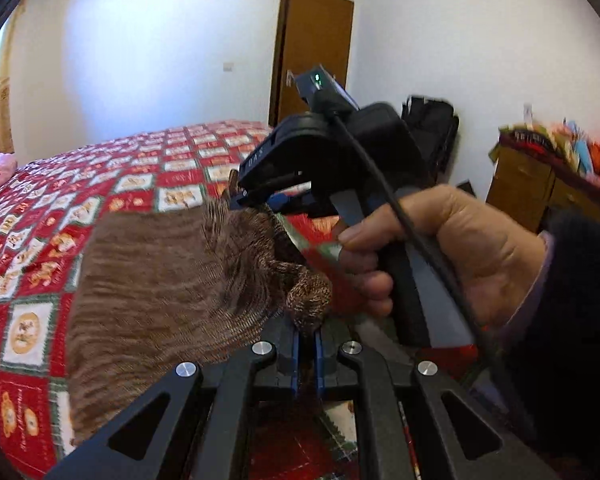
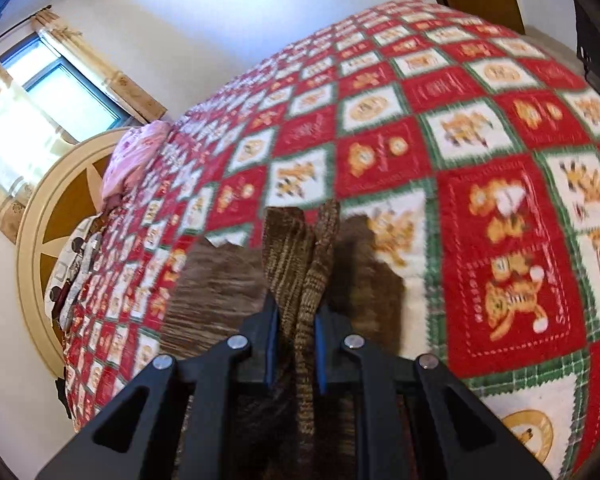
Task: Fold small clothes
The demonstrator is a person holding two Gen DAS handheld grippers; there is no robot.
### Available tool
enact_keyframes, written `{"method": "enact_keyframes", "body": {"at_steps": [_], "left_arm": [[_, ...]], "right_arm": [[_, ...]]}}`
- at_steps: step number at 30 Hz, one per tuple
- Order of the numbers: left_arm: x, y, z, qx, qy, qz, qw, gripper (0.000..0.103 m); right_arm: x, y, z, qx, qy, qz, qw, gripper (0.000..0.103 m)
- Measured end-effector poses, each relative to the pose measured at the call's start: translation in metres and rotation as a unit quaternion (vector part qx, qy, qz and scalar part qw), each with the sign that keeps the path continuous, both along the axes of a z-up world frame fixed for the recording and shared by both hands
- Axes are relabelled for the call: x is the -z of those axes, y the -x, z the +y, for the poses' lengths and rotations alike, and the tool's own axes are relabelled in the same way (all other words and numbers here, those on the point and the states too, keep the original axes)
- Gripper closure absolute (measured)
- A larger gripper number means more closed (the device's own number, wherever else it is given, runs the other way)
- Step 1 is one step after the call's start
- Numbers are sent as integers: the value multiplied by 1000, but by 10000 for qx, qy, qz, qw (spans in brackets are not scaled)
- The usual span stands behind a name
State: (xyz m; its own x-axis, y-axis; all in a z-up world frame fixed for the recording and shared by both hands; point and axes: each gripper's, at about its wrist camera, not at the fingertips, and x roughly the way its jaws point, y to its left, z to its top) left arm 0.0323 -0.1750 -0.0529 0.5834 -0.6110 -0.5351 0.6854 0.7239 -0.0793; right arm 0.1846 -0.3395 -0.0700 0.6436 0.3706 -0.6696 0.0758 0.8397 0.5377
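Both grippers, left gripper (image 1: 307,336) and right gripper (image 2: 296,320), pinch the soft, limp brown knit (image 1: 160,272) (light, best held by its edges) above the quilt (image 2: 480,208).

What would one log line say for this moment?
left gripper: shut on brown knit garment | right gripper: shut on same | over bed quilt

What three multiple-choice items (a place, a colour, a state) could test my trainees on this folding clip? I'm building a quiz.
1. The brown knit garment hangs over:
A. a desk
B. the bed quilt
C. a chair

2. The quilt's squares are mostly:
A. red and white
B. blue and grey
C. black

3. The left gripper is:
A. wide open
B. empty
C. shut on the garment

Key: B, patterned bedding lies beneath; A, red and white checks; C, knit fabric is pinched between its jaws.
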Motion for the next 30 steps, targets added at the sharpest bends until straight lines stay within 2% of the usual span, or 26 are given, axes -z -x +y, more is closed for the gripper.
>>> {"method": "enact_keyframes", "body": {"at_steps": [5,7,8,10,12,14,17,20,23,25,27,28,30], "left_arm": [[10,2,-9,160,-320,200,9992,98],[11,5,-8,288,-401,283,9984,97],[11,8,-7,345,-442,316,9979,97],[11,15,0,490,-554,339,9967,97],[9,22,14,723,-523,491,9948,97],[7,26,30,808,-384,749,9932,97],[5,35,49,902,-280,844,9920,97],[2,39,65,637,-245,844,9941,97],[-4,32,82,194,-289,794,9962,97],[-8,25,94,-156,-344,835,9958,97],[-8,15,102,-489,-543,947,9928,97],[-7,8,106,-726,-704,986,9900,97],[-7,0,113,-1060,-823,991,9860,97]], "right_arm": [[17,5,-16,71,-377,56,9992,83],[17,10,-20,125,-325,58,9994,78],[15,14,-21,170,-262,69,9995,78],[9,25,-27,393,32,193,9990,63],[-6,47,-31,757,557,181,9954,63],[-25,76,-27,843,990,-74,9915,63],[-46,117,-8,639,1031,-425,9917,63],[-52,138,32,31,1017,-608,9930,63],[-39,150,70,-582,1147,-489,9905,65],[-22,150,92,-897,1448,-280,9850,67],[-3,153,99,-928,1856,30,9782,67],[6,155,98,-859,1985,187,9761,71],[11,163,84,-695,1919,131,9789,78]]}}
